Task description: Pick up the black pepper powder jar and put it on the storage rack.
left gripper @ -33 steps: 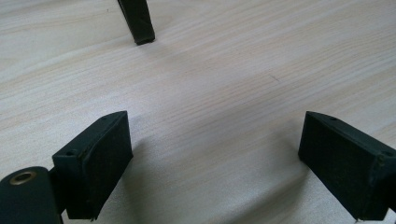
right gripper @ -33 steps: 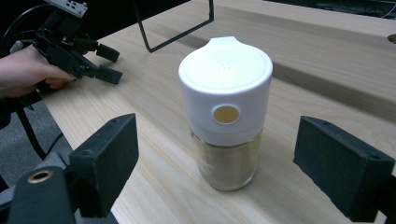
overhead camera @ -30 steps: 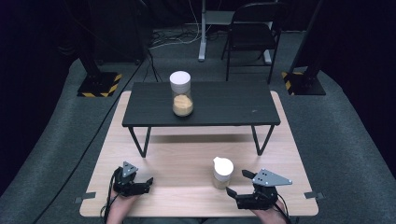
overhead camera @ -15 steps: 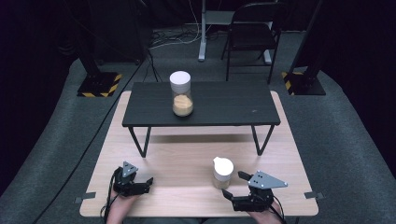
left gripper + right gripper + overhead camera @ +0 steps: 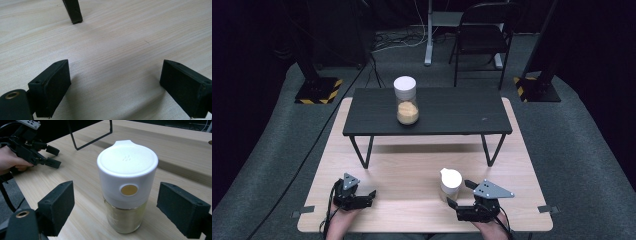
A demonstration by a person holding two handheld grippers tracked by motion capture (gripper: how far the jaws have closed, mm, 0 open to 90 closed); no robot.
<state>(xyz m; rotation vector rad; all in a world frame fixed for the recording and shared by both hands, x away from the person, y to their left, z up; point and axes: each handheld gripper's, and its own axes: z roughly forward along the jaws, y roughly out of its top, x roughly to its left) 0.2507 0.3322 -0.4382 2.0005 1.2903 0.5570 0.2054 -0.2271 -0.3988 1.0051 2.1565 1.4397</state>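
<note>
A small glass jar [image 5: 450, 183] with a white spouted lid stands upright on the wooden table, holding pale contents [image 5: 125, 217]. My right gripper [image 5: 460, 193] is open just to its right. In the right gripper view the jar [image 5: 127, 185] stands between the two pads with a gap on each side. My left gripper [image 5: 371, 197] rests at the front left of the table, open, with bare wood between its pads [image 5: 56, 85]. It also appears held in a hand in the right gripper view [image 5: 53, 157]. A taller white-lidded jar [image 5: 406, 100] of orange-tan grains stands on the black low table [image 5: 462, 112].
The black low table stands on thin metal legs [image 5: 362, 152] across the far half of the wooden table [image 5: 412, 165]. A folding chair [image 5: 482, 35] and yellow-black striped stand bases [image 5: 317, 90] sit on the grey floor beyond.
My right gripper has edged a little to the left, closer around the small jar. The left gripper and both jars have stayed put.
</note>
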